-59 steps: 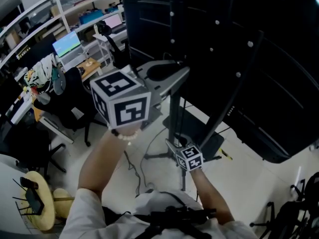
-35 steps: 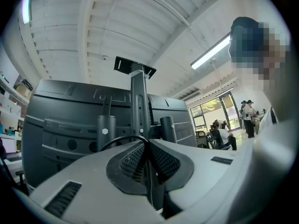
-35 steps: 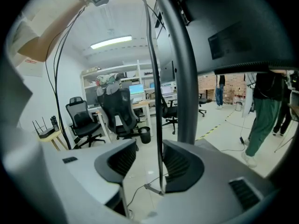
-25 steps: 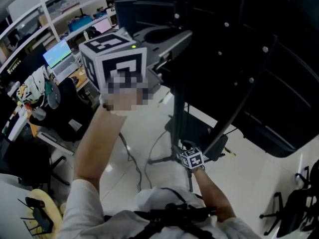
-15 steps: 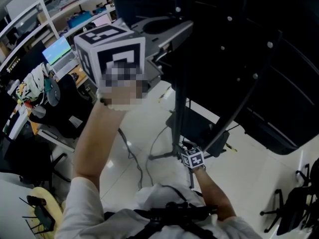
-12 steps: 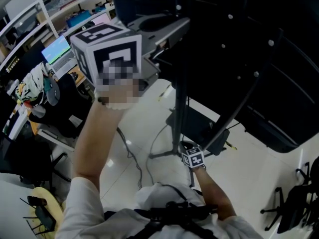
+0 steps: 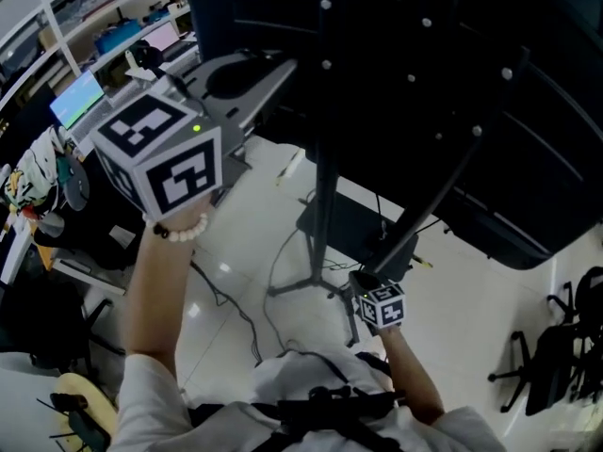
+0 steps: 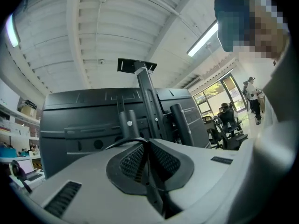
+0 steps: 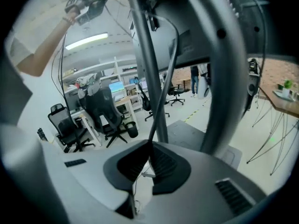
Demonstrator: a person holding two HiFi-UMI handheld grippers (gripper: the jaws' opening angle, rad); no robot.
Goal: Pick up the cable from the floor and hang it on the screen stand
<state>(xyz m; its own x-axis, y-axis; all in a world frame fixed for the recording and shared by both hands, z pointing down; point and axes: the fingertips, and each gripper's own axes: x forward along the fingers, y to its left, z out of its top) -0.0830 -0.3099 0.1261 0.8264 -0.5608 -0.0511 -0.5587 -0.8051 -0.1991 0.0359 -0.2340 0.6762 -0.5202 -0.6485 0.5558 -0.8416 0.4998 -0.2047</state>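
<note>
In the left gripper view my left gripper (image 8: 148,146) is shut on a thin black cable (image 8: 122,143) that arcs out of its pads, held high beside the screen stand's pole (image 8: 145,97). The head view has this gripper (image 7: 268,72) left of the black pole (image 7: 325,158). Down by the stand's foot is my right gripper (image 7: 363,279). In the right gripper view its jaws (image 9: 150,148) have just been closing and pinch the cable (image 9: 172,73), which rises from them along the pole (image 9: 142,55). More cable (image 7: 252,323) trails on the floor.
A big black screen (image 7: 490,111) fills the upper right. The stand's dark base plate (image 7: 344,229) and tripod legs (image 7: 301,290) lie on the white floor. Desks with monitors (image 7: 75,97) and office chairs (image 9: 100,111) stand at the left; another black chair (image 7: 556,365) stands at the right.
My left gripper has swung left and lower, away from the pole. The right gripper's cube has shifted a little to the right near the stand's foot.
</note>
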